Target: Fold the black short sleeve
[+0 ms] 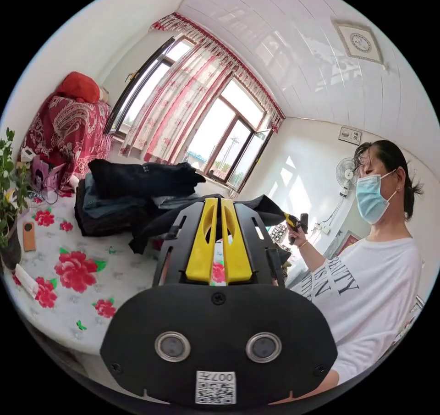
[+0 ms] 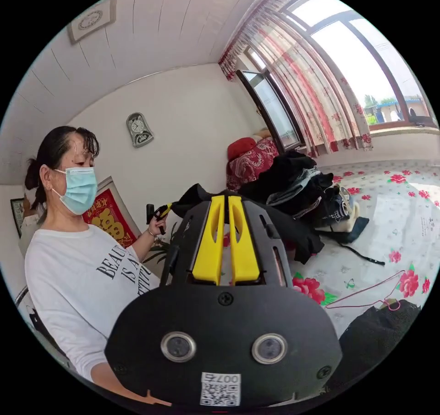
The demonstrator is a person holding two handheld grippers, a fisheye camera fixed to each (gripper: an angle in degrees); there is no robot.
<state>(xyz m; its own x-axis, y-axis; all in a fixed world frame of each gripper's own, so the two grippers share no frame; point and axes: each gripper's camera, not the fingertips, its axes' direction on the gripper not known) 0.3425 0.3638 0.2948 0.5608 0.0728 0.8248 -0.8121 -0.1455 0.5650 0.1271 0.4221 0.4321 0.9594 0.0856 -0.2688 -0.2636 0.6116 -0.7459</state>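
Pile of clothes (image 1: 133, 190) lies on the sheet (image 1: 68, 296), behind the short sleeve (image 1: 256, 206)

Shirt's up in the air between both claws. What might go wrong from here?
1. Each claw holds only an edge of the black shirt: the left claw and right claw pinch thin fabric, so a tug could slip it free.
2. The shirt hangs close to the clothes pile; lowering it could snag or drag the pile.
3. The hanger lies on the floral sheet where the shirt may land.
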